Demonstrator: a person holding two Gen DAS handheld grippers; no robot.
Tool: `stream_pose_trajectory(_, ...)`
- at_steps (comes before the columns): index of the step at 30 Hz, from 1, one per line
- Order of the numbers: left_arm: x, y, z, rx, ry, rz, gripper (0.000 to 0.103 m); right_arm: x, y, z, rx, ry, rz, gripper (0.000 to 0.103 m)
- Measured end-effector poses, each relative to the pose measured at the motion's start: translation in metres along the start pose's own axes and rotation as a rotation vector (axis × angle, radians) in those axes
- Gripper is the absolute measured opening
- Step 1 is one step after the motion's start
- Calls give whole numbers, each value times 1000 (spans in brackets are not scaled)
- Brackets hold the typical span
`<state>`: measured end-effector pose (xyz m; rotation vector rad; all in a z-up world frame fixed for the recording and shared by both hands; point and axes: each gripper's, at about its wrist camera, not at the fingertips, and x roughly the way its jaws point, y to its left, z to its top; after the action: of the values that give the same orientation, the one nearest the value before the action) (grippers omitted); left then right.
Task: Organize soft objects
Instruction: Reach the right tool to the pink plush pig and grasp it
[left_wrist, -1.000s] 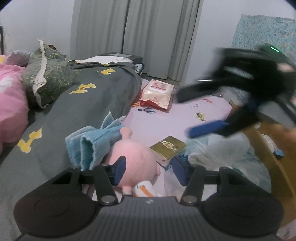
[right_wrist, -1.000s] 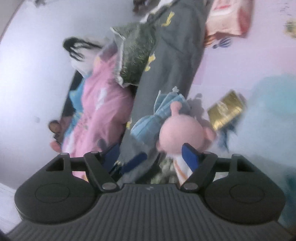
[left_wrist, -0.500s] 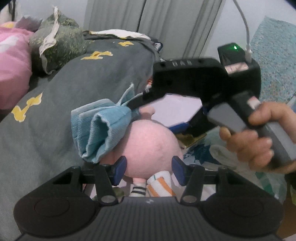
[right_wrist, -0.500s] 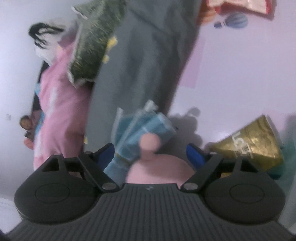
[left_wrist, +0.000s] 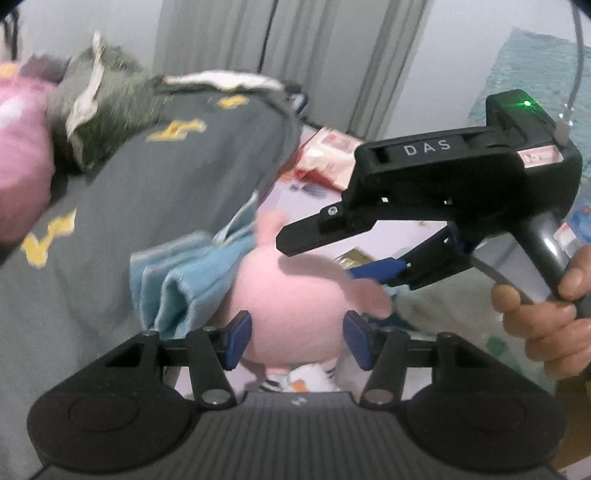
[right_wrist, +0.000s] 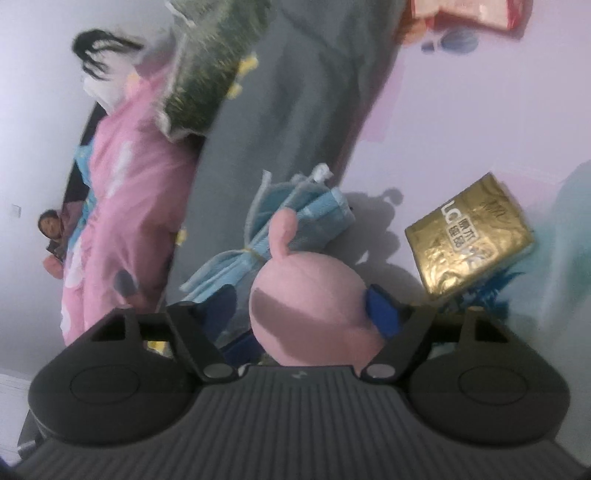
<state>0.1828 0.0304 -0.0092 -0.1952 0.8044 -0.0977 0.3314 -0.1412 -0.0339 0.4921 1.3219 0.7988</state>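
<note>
A pink plush toy (left_wrist: 291, 295) lies at the edge of a grey bedspread (left_wrist: 147, 184), against a bundled light-blue towel (left_wrist: 177, 291). My left gripper (left_wrist: 298, 339) is shut on the toy's lower body, a blue pad pressed on each side. My right gripper (left_wrist: 321, 258) comes in from the right, with one finger above the toy's head and one beside it. In the right wrist view the plush toy (right_wrist: 310, 306) sits between the jaws of my right gripper (right_wrist: 301, 310), which are closing. The right pad touches it and the left pad stands a little off.
A green pillow (left_wrist: 107, 122) and a pink quilt (left_wrist: 18, 166) lie further up the bed. On the lilac floor mat are a gold packet (right_wrist: 469, 236) and a red-and-white pack (left_wrist: 325, 155). A person's hand (left_wrist: 546, 325) holds the right gripper's handle.
My right gripper swung in from the right and came down over the plush toy's head, its jaws widening then narrowing. The left gripper kept its hold on the toy.
</note>
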Motion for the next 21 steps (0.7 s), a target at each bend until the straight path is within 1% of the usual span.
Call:
stream_pose_trajectory(1,-4,-4,2,9,-13,5,57,-8,1,-2,1,-18,19,66)
stream_pose_trajectory(2,-8,-9,3,22,-31,2,57,-14,6,-3,-1,-34,32,64)
stream_pose_trajectory(3,-13,-13,5,32,-47,-11,57,-20,10,-4,-14,-52,39,58)
stream_pose_trajectory(4,-18,-18,7,42,-63,-40,56,-27,13,-7,-24,-65,48,50)
stream_pose_trajectory(5,-21,-23,8,50,-74,-69,56,-35,14,-10,-27,-74,67,47)
stream_pose_trajectory(6,-24,-30,9,61,-85,-89,56,-39,15,-14,-24,-76,97,39)
stream_pose_trajectory(7,-27,-37,10,81,-95,-98,56,-45,15,-18,-23,-75,125,37)
stream_pose_trajectory(9,-28,-49,7,122,-107,-84,56,-52,20,-25,-46,-89,103,37)
stream_pose_trajectory(10,-28,-52,5,124,-100,-78,56,-54,21,-27,-62,-99,81,38)
stream_pose_trajectory(12,-26,-50,-1,111,-77,-82,56,-58,18,-28,-55,-114,70,39)
stream_pose_trajectory(14,-22,-44,-6,95,-58,-65,56,-66,12,-29,-52,-137,61,40)
stream_pose_trajectory(15,-20,-40,-8,86,-48,-58,56,-70,9,-28,-52,-158,43,42)
stream_pose_trajectory(16,-17,-36,-9,71,-34,-58,56,-73,6,-25,-45,-177,28,50)
stream_pose_trajectory(17,-14,-33,-10,59,-22,-64,56,-74,1,-23,-36,-189,16,55)
stream_pose_trajectory(19,-6,-25,-9,37,4,-75,57,-73,-8,-19,-8,-202,-14,80)
stream_pose_trajectory(20,-1,-23,-9,30,18,-76,57,-70,-13,-17,7,-197,-23,83)
stream_pose_trajectory(21,3,-20,-9,28,28,-77,57,-66,-17,-16,15,-190,-27,83)
